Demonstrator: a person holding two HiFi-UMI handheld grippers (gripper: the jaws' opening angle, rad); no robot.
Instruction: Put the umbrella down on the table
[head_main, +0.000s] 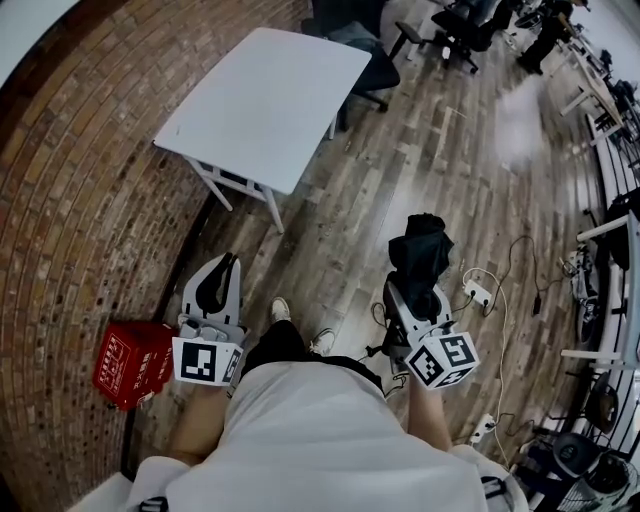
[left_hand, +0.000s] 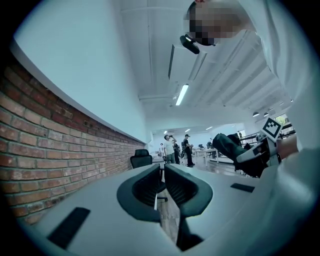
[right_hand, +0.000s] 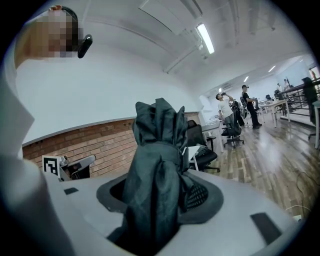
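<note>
A folded black umbrella (head_main: 420, 252) stands up between the jaws of my right gripper (head_main: 418, 292), which is shut on it. In the right gripper view the umbrella's (right_hand: 155, 170) dark fabric fills the gap between the pads and hides the left one. My left gripper (head_main: 222, 268) is held out level on the left side, jaws closed to a thin slit with nothing in them (left_hand: 162, 174). The white table (head_main: 270, 100) stands ahead by the brick wall, its top bare. Both grippers are still short of it, over the wooden floor. The left gripper view also catches the umbrella (left_hand: 232, 146) off to the right.
A red crate (head_main: 130, 362) sits on the floor at my left by the brick wall (head_main: 60, 200). A dark office chair (head_main: 365, 60) stands behind the table. Cables and a power strip (head_main: 478, 292) lie on the floor to the right. People (left_hand: 175, 147) stand far off.
</note>
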